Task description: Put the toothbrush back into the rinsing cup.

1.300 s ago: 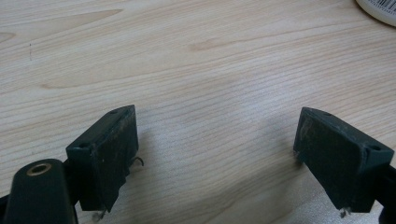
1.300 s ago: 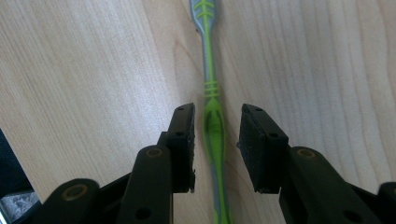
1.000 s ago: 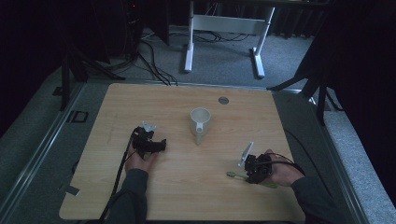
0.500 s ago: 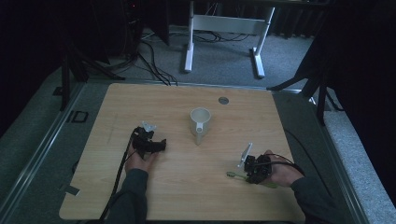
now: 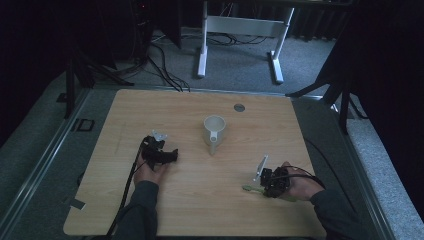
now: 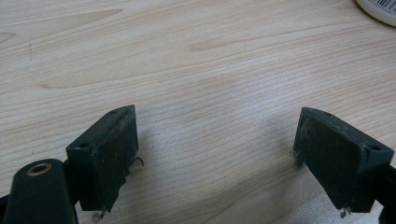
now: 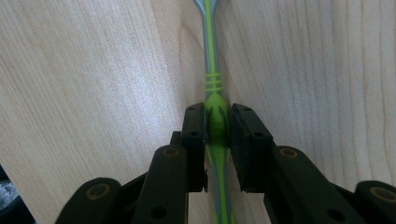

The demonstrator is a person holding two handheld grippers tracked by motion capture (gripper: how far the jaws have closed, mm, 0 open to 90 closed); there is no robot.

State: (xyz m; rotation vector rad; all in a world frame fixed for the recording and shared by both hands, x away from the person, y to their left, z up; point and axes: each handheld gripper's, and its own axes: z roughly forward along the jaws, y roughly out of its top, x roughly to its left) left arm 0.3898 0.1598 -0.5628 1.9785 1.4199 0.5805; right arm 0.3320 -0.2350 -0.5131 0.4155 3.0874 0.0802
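Nearest to the person, the right tool (image 7: 217,128) is squeezing a green and grey toothbrush (image 7: 213,88) by its handle. Its jaws have just been closing, and now the pads are pressing on both sides of the thick green part, so the toothbrush is sitting tight between them. The toothbrush is lying flat on the wooden desk (image 5: 200,210), near the front right corner, and from above a bit of its green end (image 5: 248,188) is poking out just left of the right tool (image 5: 266,184). The tool is lying low and level, most likely because a thin flat thing is easiest to catch from its sides. The grip looks ready for a lift.

A little further in, on the left side, the left tool (image 5: 165,155) is resting on the desk in the person's left hand (image 5: 152,172). Its jaws are standing wide apart in the left gripper view, with nothing but bare wood between the two black pads (image 6: 109,154). It is probably just waiting for its turn.

Further back, near the middle of the desk, a white cup (image 5: 214,129) is standing upright with its handle pointing toward the person. It is well apart from both tools. Its open top is likely where the toothbrush is going, standing up inside
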